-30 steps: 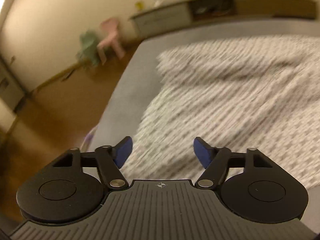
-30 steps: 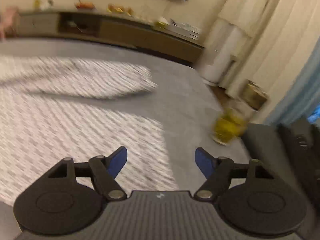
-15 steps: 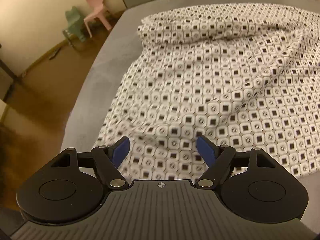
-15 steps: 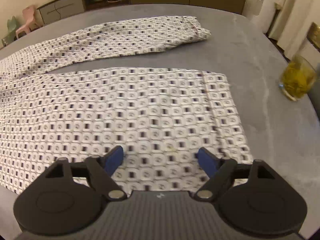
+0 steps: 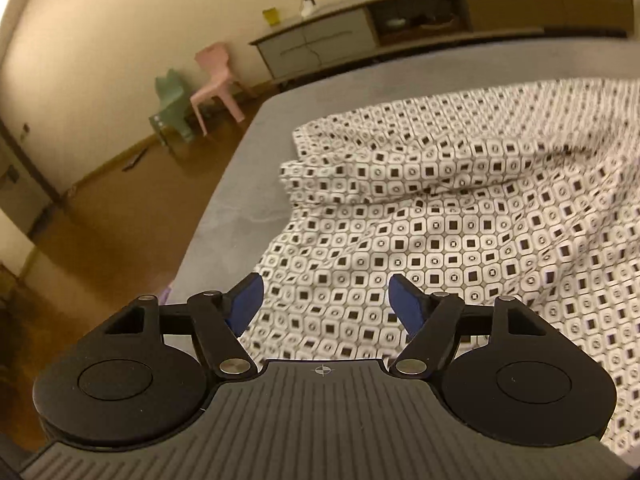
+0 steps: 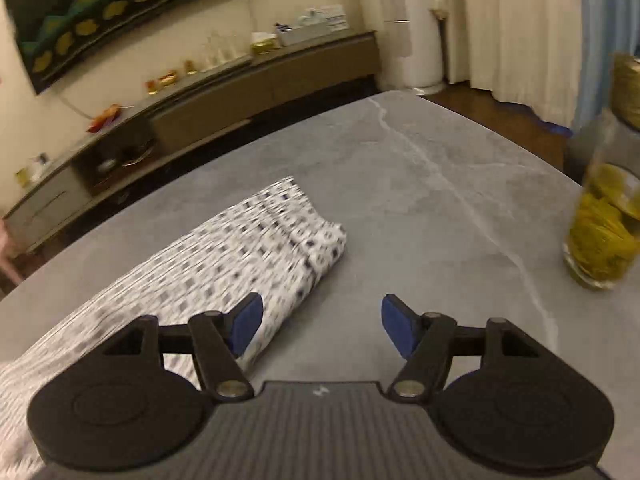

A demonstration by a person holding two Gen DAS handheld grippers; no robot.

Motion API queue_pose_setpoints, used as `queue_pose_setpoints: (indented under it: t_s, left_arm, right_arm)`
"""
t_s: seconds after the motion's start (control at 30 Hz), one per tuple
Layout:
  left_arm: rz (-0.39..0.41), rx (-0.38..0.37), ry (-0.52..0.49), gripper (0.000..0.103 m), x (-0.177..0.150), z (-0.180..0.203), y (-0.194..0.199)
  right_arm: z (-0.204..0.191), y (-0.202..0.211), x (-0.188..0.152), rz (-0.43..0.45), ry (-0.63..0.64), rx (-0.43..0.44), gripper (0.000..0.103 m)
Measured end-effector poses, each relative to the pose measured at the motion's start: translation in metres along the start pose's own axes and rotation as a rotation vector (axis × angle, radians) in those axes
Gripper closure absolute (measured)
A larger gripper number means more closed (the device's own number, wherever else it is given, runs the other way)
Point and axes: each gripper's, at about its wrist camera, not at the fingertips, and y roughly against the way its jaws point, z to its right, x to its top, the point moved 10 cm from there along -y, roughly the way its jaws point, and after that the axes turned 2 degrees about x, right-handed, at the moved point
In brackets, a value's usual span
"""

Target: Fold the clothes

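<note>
A white garment with a black square print (image 5: pixel 440 216) lies spread and rumpled on the grey table (image 5: pixel 248 200). My left gripper (image 5: pixel 322 304) is open and empty above the garment's near left part. In the right wrist view the garment's end (image 6: pixel 272 252) lies on the grey table (image 6: pixel 420 184), with a folded cuff-like edge at its tip. My right gripper (image 6: pixel 322 330) is open and empty; its left finger (image 6: pixel 246 326) is over the cloth edge, its right finger over bare table.
A glass with yellow-green contents (image 6: pixel 604 224) stands on the table at the right. A long low sideboard (image 5: pixel 420 28) runs along the far wall. A pink chair (image 5: pixel 218 80) and a green chair (image 5: pixel 172 108) stand on the wooden floor at the left.
Both grippers have tilted up from looking down on the cloth, so more of the room shows. The right gripper has shifted to the garment's end. Both stay open.
</note>
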Motion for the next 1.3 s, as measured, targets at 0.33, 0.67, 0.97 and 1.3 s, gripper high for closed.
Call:
queue_pose_setpoints:
  t_s: [0.33, 0.67, 0.97, 1.3]
  left_arm:
    - [0.012, -0.012, 0.009, 0.042, 0.01, 0.002, -0.014]
    - [0.054, -0.032, -0.046, 0.041, 0.019, 0.023, 0.001]
    - [0.043, -0.027, -0.047, 0.041, 0.016, 0.02, -0.001]
    - [0.05, -0.032, -0.1, 0.041, 0.014, 0.031, 0.0]
  right_arm:
    - [-0.034, 0.053, 0.053, 0.11, -0.08, 0.322, 0.021]
    - [0.01, -0.039, 0.0, -0.022, -0.029, 0.116, 0.069]
    - [-0.038, 0.043, 0.044, 0.087, -0.187, 0.557, 0.045]
    - [-0.014, 0.002, -0.007, 0.049, 0.096, 0.136, 0.046]
